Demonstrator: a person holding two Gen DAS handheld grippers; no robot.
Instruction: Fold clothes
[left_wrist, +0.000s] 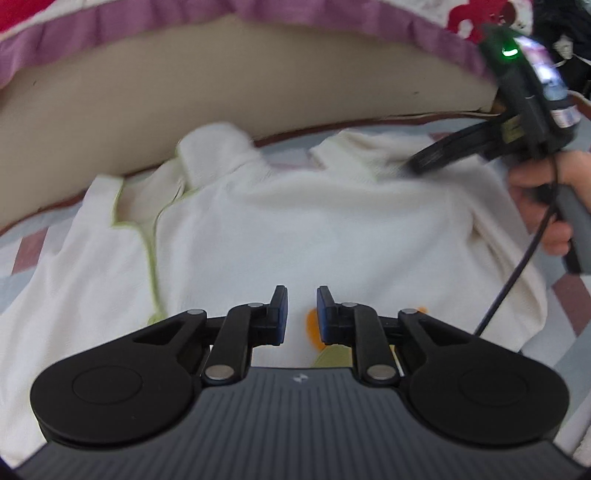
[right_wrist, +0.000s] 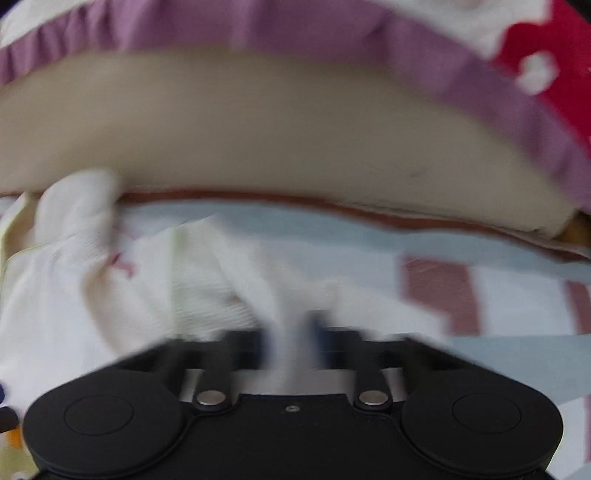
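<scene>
Cream garment (left_wrist: 295, 221) lies flat on the bed (right_wrist: 480, 251), long axis left-right. Left gripper (left_wrist: 301, 314), jaws narrow and empty, hovers over its near hem; right gripper (right_wrist: 291, 339) pinches the far-right sleeve (blurred).

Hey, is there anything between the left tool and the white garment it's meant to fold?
Nothing visible. The left tool hangs directly over the white garment, with only bare cloth beneath its fingers.
</scene>
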